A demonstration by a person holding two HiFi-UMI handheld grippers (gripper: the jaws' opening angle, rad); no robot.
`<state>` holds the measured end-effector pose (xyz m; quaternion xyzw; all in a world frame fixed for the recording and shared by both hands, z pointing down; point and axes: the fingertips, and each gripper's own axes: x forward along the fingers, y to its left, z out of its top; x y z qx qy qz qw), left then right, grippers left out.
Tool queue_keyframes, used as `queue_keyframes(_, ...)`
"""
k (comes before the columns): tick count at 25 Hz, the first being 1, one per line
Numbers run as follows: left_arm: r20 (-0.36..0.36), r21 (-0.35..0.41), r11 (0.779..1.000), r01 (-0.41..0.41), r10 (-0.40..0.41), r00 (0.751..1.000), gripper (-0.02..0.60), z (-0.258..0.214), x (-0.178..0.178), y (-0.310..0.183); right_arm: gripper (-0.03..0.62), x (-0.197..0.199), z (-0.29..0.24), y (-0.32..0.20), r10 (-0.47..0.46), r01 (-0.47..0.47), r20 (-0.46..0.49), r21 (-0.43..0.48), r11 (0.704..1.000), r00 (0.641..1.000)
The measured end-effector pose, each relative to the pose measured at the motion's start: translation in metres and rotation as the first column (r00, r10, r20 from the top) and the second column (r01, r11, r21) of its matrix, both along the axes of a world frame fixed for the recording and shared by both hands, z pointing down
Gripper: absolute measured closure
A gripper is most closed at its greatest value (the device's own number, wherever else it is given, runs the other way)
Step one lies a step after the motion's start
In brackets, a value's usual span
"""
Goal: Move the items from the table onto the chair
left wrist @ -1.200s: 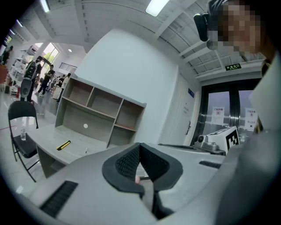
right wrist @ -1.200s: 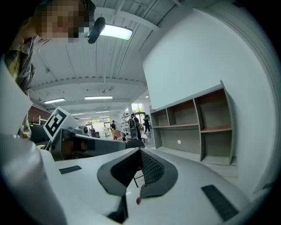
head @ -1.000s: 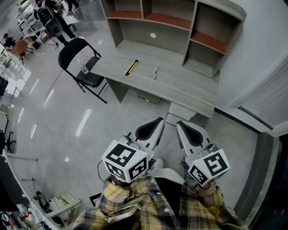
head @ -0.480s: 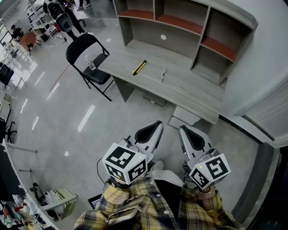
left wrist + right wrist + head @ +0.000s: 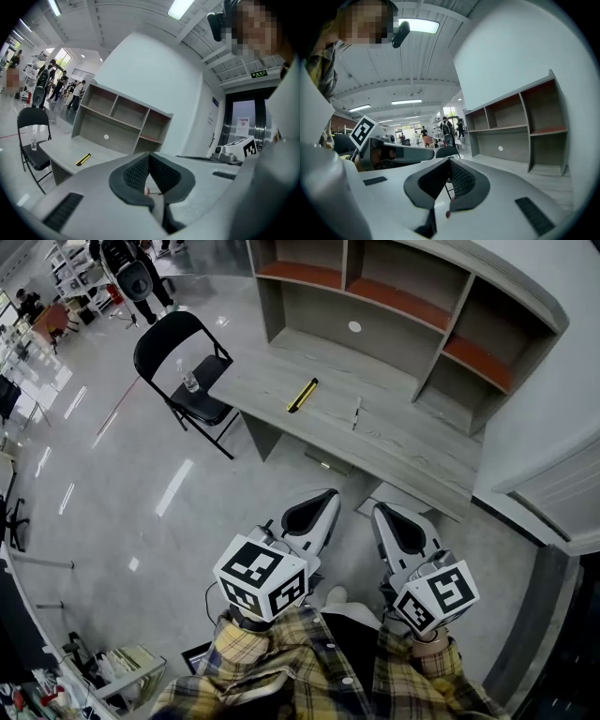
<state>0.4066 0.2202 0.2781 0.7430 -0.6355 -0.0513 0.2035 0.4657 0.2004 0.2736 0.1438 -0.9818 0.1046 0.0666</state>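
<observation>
Room: grey glossy floor [image 5: 141, 521], with people [image 5: 127, 263] far off.
Desk: grey desk [image 5: 394, 442] with an open shelf unit [image 5: 403, 306] along its back edge.
Tool: a yellow-and-black tool [image 5: 302, 395] lies flat near the desk's chair-side end.
Pen: a slim pen [image 5: 357, 412] lies around mid-desk, apart from the tool.
Chair: a black folding chair [image 5: 169, 334] stands just beside that desk end, with a clear bottle [image 5: 188, 381] upright on its seat.
Left: the left gripper [image 5: 328, 495] has its fingers together and empty, short of the desk's front edge.
Right: the right gripper [image 5: 380, 510] is likewise closed on nothing.
</observation>
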Motion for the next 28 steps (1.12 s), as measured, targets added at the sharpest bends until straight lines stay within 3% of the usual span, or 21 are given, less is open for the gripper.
queue_keyframes(6, 0.022, 0.005, 0.999, -0.044, 0.044, 0.999, 0.577, -0.002, -0.08, -0.038, 0.577, -0.083, 0.003, -0.035, 0.02, -0.02, -0.001, 0.0, 1.0, 1.0)
queue_keyframes(11, 0.019, -0.011, 0.997, -0.072, 0.072, 0.997, 0.577, 0.008, -0.14, -0.042, 0.577, -0.138, 0.014, -0.042, 0.067, -0.067, -0.01, -0.011, 0.998, 0.998)
queue_keyframes(20, -0.038, -0.064, 0.998, -0.001, -0.002, 0.999, 0.577, 0.037, -0.224, -0.053, 0.577, -0.189, 0.042, -0.074, 0.087, -0.093, -0.099, -0.062, 0.994, 0.991)
queue_keyframes(28, -0.03, -0.091, 0.996, 0.002, -0.005, 1.0, 0.577, 0.054, -0.267, -0.109, 0.577, -0.227, 0.059, -0.149, 0.114, -0.122, -0.103, -0.079, 0.989, 0.988)
